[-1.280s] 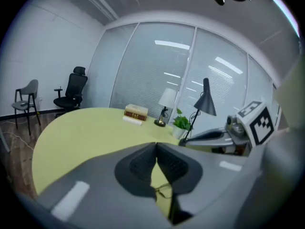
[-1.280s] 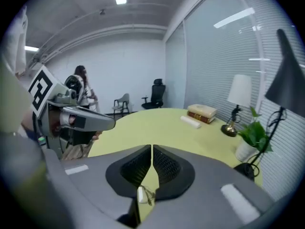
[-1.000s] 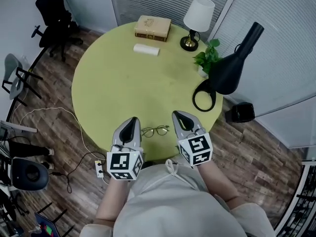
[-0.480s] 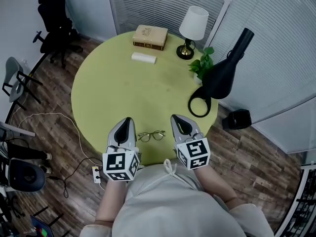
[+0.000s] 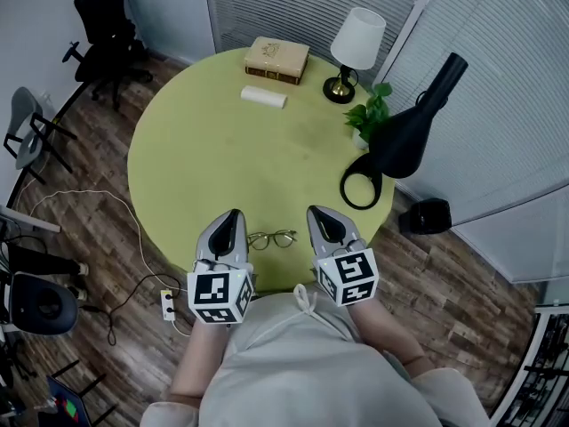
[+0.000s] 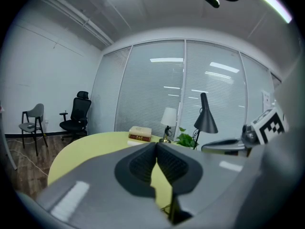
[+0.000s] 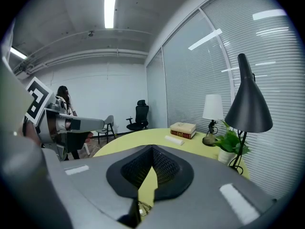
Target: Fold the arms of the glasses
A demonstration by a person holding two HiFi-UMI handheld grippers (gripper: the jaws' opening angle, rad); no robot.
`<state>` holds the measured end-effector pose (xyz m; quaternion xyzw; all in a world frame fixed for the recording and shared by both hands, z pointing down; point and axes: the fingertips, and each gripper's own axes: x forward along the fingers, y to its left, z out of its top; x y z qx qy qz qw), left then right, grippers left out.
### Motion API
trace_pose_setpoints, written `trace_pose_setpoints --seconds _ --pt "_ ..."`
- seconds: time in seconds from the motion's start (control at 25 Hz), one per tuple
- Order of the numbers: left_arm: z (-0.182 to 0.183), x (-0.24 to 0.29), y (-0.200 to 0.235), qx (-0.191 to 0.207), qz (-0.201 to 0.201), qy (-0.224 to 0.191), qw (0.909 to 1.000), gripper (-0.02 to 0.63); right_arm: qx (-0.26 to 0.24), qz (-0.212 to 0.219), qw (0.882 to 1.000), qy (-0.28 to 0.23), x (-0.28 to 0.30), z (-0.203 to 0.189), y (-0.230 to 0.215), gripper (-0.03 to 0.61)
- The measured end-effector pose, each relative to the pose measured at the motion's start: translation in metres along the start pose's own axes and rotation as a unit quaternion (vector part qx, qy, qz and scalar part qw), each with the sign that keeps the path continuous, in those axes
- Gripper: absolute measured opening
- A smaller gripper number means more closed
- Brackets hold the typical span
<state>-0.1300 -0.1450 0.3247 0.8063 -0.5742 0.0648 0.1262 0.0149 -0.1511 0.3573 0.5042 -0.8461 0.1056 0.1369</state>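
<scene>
A black office chair (image 5: 105, 25) stands on the wood floor (image 5: 98, 176), left of the round yellow-green table (image 5: 204, 158). At the table's near edge the left gripper (image 5: 232, 213) is clenched and empty. The glasses (image 5: 272, 238) lie between it and the right gripper (image 5: 318, 210), which is also clenched and empty. A book (image 5: 276, 59), a white lamp (image 5: 358, 43) and a plant (image 5: 371, 114) stand well beyond. Only the right gripper view shows the ceiling light (image 7: 110, 4).
</scene>
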Motion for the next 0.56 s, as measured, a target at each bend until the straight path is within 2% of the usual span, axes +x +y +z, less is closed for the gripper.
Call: trace_pose_setpoints --seconds 0.56 --pt "-0.014 0.008 0.006 -0.007 0.009 0.026 0.9996 0.006 0.007 0.011 1.000 0.015 0.007 -0.007 0.003 -0.002"
